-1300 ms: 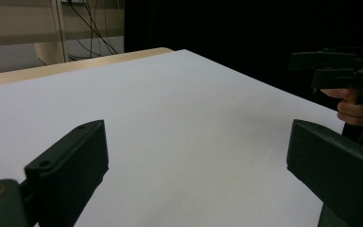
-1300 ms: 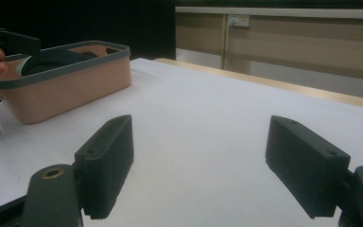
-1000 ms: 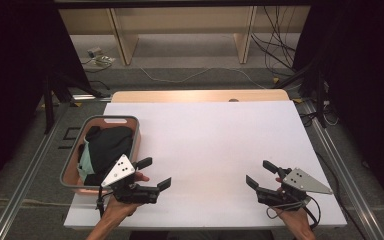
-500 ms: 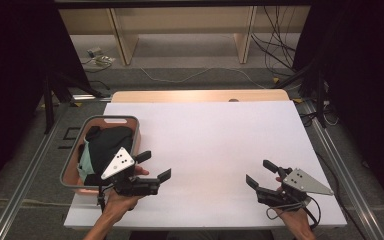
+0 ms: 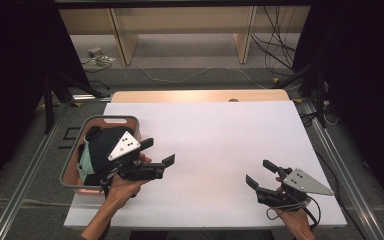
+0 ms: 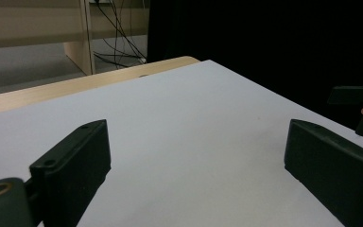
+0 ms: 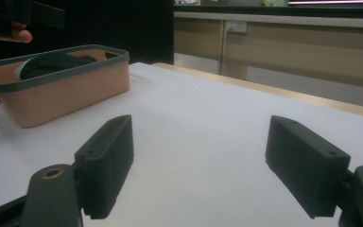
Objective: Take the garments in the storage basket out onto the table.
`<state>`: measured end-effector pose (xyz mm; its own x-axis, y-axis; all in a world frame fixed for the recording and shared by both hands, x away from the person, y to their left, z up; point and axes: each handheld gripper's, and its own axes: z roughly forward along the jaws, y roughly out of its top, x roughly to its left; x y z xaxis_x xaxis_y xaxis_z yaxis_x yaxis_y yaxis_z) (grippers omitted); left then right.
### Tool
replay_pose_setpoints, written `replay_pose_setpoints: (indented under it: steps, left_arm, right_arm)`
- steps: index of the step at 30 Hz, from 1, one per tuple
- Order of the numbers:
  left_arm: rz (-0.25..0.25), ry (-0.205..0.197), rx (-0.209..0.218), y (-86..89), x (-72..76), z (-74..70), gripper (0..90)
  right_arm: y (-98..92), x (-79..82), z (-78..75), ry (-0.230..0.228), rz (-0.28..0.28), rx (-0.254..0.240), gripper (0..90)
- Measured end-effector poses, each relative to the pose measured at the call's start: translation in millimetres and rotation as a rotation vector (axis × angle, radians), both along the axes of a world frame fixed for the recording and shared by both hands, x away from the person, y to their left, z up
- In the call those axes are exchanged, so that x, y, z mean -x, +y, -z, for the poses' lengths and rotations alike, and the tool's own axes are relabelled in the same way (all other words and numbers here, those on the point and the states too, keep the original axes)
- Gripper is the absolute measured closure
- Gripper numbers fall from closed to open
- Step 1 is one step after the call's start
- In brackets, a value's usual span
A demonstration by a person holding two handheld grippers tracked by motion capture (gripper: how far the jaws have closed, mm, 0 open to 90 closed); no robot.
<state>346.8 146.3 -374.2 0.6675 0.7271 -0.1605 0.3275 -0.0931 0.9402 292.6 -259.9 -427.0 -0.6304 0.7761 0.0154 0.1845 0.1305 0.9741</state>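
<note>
Basket [image 5: 75, 165] of dark clothing [image 5: 102, 145] stands at the near-left edge of the white counter [image 5: 215, 135], its long axis running from the person's side toward the far side. The pink tub with a grey rim holds black fabric and a strip of pale green cloth [image 5: 84, 161], heaped up to the rim. The left gripper [image 5: 161, 152] hovers at the basket's right rim, above the counter, its fingers [image 6: 73, 161] spread wide with nothing between them and aimed rightward, away from the load; the clothing lies behind and to the left of that hand. Farther right, across a bare stretch of counter, the right gripper [image 5: 260, 172] sits low by the near edge, fingers [image 7: 106, 163] likewise apart and empty, pointing back toward the basket [image 7: 52, 92]. By this layout the left hand is much the nearer, and a reach into the basket would likely call for turning it back to the left.
</note>
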Motion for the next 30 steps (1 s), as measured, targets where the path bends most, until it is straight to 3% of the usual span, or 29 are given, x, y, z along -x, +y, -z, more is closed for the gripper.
replay_pose_setpoints:
  steps: [7, 13, 17, 18, 19, 21, 23, 26, 27, 28, 30]
  left_arm:
    - [-0.038, 0.022, -0.028, 1.7, -15.1, -5.0, 7.4]
    - [-0.067, 0.021, 0.015, 10.4, -26.9, -15.4, 7.8]
    - [-0.079, 0.03, -0.028, 15.4, -36.2, -20.8, 7.7]
    - [-0.077, 0.044, -0.025, 17.4, -39.4, -21.7, 7.7]
    - [-0.05, 0.099, 0.003, 20.8, -45.4, -23.3, 8.7]
    - [-0.049, 0.111, 0.007, 21.5, -47.2, -23.2, 8.8]
    - [-0.087, 0.121, -0.04, 21.9, -51.0, -22.2, 8.9]
    - [-0.099, 0.125, -0.049, 24.5, -52.1, -22.1, 8.9]
    - [-0.113, 0.128, -0.083, 27.8, -52.1, -22.6, 8.9]
    - [-0.113, 0.128, -0.083, 27.8, -52.1, -22.6, 8.9]
    - [-0.138, 0.133, -0.13, 35.3, -52.1, -21.9, 8.9]
  right_arm:
    - [-0.2, -0.3, 0.3, 0.004, -0.002, 0.0, 24.7]
    - [-0.2, -0.6, 0.4, 0.005, -0.002, 0.0, 24.6]
    - [-0.1, -0.5, 0.3, 0.005, -0.004, 0.0, 24.6]
    - [-0.1, -0.5, 0.3, 0.005, -0.004, 0.0, 24.6]
    - [-0.1, -0.7, 0.5, 0.007, -0.005, 0.0, 24.7]
    - [0.1, -0.9, 0.7, 0.008, -0.005, -0.001, 24.6]
    - [0.2, -1.3, 0.9, 0.011, -0.008, -0.002, 24.7]
    - [0.1, -0.8, 0.5, 0.01, -0.01, 0.002, 24.6]
    - [-0.3, -0.6, 0.4, 0.007, -0.01, 0.002, 24.7]
    - [-0.4, -0.6, 0.4, 0.007, -0.012, -0.002, 24.6]
    - [-1.0, -0.6, 0.6, 0.008, -0.012, 0.0, 24.6]
